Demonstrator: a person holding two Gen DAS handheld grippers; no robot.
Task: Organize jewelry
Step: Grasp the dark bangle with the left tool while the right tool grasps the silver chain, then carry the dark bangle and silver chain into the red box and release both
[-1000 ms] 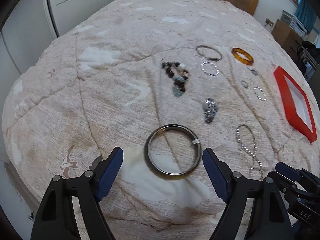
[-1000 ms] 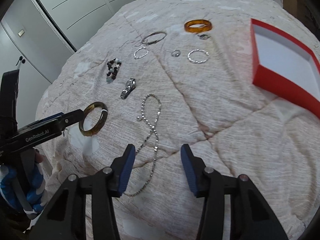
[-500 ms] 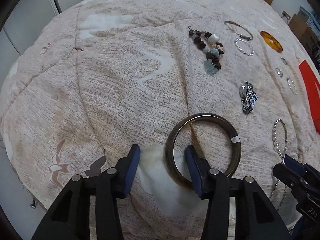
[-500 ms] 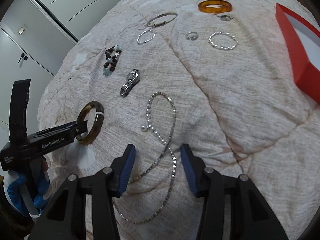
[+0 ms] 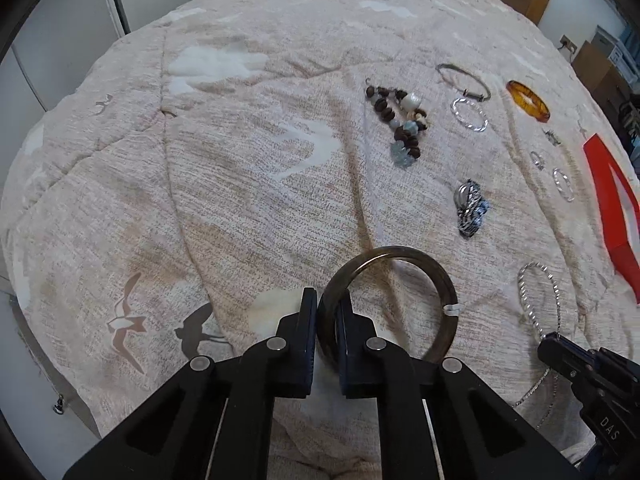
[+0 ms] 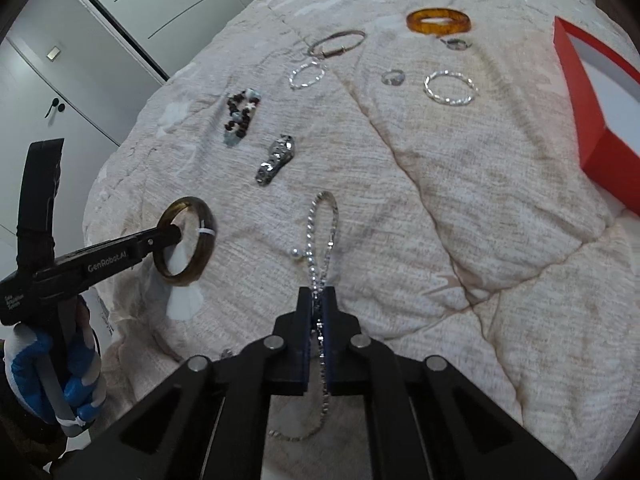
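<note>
My left gripper point(image 5: 326, 312) is shut on the near rim of a dark brown bangle point(image 5: 436, 276), which looks lifted and tilted off the bedspread in the right wrist view point(image 6: 200, 248). My right gripper point(image 6: 319, 304) is shut on a silver chain necklace point(image 6: 322, 220) that lies looped on the bedspread; the necklace also shows in the left wrist view point(image 5: 536, 292). A red box point(image 6: 592, 104) with a white inside lies at the right.
On the beige bedspread point(image 5: 240, 200) lie a beaded bracelet point(image 5: 396, 120), a silver watch point(image 6: 276, 160), an amber bangle point(image 6: 438, 21), a thin silver bangle point(image 6: 336, 42), two twisted silver hoops point(image 6: 450, 87) and small rings point(image 6: 393, 77). White wardrobe doors point(image 6: 120, 8) stand behind.
Both grippers closed: the left one on the dark bangle's rim, lifting it, and the right one on the silver necklace after moving forward over it.
</note>
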